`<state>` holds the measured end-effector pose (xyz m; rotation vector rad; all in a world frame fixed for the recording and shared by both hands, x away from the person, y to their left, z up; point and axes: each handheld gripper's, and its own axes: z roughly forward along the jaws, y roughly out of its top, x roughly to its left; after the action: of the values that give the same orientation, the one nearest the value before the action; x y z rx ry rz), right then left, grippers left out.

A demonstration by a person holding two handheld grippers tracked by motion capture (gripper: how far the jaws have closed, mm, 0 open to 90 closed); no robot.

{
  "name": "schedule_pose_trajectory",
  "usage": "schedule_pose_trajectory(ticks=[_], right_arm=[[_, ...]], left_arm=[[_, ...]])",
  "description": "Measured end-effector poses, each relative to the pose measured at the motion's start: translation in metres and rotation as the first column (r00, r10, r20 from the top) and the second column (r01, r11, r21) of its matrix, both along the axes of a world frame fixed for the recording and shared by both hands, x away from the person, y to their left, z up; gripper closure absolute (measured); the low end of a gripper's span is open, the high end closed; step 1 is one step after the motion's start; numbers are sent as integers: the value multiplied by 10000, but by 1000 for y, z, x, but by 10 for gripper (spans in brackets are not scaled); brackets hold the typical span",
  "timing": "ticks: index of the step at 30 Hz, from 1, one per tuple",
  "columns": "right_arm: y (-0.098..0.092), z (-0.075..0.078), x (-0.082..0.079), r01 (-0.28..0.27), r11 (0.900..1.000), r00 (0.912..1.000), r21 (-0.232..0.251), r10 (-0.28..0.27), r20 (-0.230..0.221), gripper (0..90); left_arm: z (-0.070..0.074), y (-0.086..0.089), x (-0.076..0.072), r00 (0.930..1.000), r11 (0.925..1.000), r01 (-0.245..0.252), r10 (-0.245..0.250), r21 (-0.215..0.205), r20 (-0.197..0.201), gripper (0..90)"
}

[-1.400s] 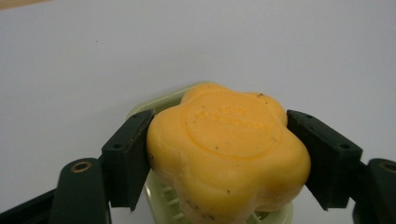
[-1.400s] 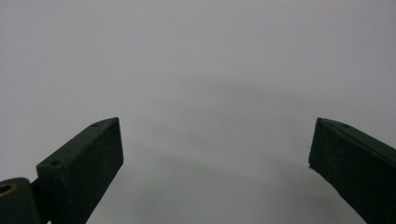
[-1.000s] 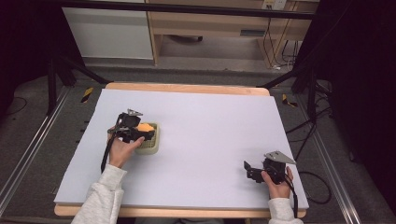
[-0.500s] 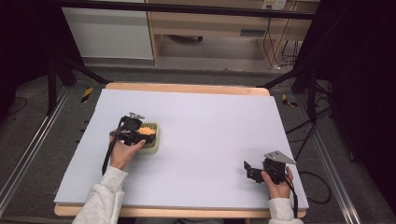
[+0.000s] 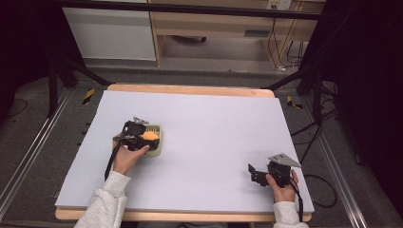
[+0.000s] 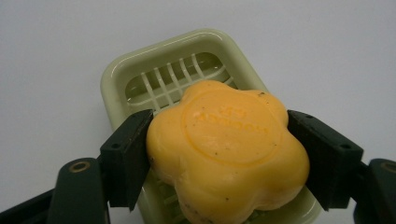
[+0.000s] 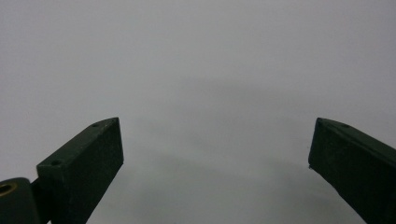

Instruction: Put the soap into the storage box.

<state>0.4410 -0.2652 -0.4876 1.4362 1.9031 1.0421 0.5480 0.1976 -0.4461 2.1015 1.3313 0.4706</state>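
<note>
On the desk point(image 5: 199, 142), toward nine o'clock, the pale green soap dish point(image 6: 140, 74) sits with the orange soap point(image 6: 229, 149) over its slatted floor; the left tool point(image 5: 138, 135) is clenched on the soap's sides. The step looks like placing or lifting the soap; next calls for a steady release or rise. The right tool point(image 5: 259, 173) rests released at five o'clock. Since a second ago the left tool has edged slightly toward six o'clock

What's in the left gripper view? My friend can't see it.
The left hand-held gripper squeezes a yellow flower-shaped soap between its two black jaws. Under the soap sits a pale green soap dish with a slotted floor.
</note>
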Motion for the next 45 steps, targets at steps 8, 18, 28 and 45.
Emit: schedule_pose_trajectory(ticks=[8,18,28,45], right_arm=[[0,0,0,-14,10000,10000,-5,14,9,36],[0,0,0,-9,10000,10000,43,10,-33,37],[-1,0,0,52,9999,10000,151,-51,-36,34],[-1,0,0,61,9999,10000,156,-61,5,33]], left_arm=[[4,2,-3,10000,9999,28,-27,-146,27,187],[20,11,-16,9986,9985,-3,32,-547,525,180],[26,33,-38,9946,9919,64,69,-1272,1039,221],[0,78,-76,9918,9954,-349,455,-893,1195,208]])
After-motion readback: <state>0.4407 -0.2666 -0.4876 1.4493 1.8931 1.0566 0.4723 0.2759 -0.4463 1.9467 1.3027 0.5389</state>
